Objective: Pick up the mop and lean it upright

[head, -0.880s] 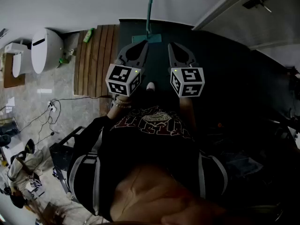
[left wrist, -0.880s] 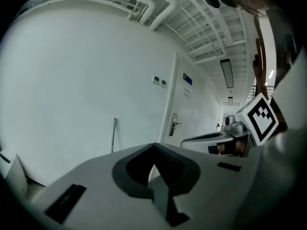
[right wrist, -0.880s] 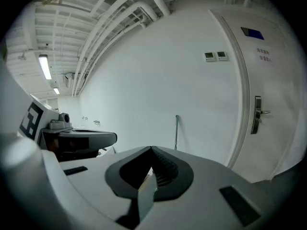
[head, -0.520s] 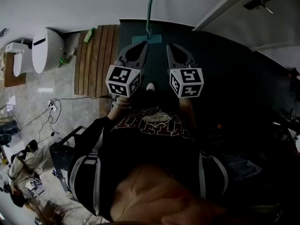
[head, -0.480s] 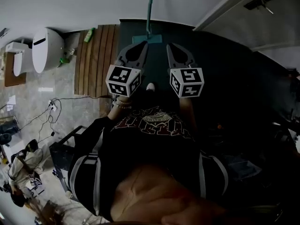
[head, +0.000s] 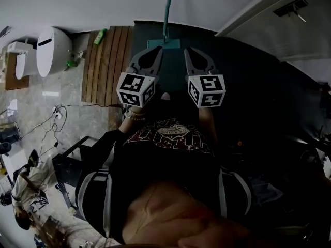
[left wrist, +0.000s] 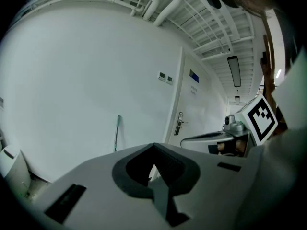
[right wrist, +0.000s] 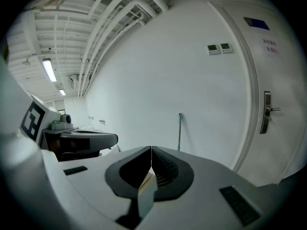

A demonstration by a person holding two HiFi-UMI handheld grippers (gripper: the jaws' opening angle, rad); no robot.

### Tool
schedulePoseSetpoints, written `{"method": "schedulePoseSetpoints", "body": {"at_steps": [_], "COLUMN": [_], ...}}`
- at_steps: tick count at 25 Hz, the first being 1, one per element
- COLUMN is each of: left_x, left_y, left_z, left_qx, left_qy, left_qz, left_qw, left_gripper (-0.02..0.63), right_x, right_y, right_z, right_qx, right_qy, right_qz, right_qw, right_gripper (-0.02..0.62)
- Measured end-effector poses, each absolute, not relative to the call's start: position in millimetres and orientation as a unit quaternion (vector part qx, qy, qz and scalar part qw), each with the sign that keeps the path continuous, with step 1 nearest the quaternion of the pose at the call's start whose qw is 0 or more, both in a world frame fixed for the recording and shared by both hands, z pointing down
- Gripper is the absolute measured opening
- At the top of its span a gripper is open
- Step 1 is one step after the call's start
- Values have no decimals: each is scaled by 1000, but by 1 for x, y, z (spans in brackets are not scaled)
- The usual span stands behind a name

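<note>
Now mop [head: 166, 14] stands upright, handle up against wall [head: 103, 4].

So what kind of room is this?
Probably a washroom or cleaning area indoors. What looks like a white toilet stands at the left, a wooden slat mat lies near it, and a mop leans upright against the white wall.

The floor [head: 67, 94] is tiled in pale grey at the left, where a white toilet [head: 51, 48] is stood and a thin cable [head: 77, 108] is trailed. A wooden slatted mat [head: 106, 66] is laid beside a dark mat [head: 248, 87], with a green bottle [head: 99, 36] at its far corner. The mop [head: 165, 42] is stood on the dark mat against the wall [head: 103, 4].
</note>
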State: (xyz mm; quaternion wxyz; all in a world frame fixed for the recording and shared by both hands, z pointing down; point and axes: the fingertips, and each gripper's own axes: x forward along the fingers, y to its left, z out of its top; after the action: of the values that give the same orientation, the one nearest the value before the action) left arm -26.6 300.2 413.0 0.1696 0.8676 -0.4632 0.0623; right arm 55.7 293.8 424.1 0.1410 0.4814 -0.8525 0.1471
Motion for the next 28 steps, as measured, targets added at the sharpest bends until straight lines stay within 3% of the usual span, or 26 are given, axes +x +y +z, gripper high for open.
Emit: {"method": "schedulePoseSetpoints", "body": {"at_steps": [28], "left_x": [-87], "left_y": [139], "left_z": [420], "left_qx": [895], "left_qy": [-410], "left_qz": [68], "left_qw": [164], "left_gripper": [46], "right_x": [-10], "right_y": [137], "right_z": [427], "right_qx": [530], "right_qy": [-825], "right_qz": [145], "right_qw": [133], "right_gripper": [20]}}
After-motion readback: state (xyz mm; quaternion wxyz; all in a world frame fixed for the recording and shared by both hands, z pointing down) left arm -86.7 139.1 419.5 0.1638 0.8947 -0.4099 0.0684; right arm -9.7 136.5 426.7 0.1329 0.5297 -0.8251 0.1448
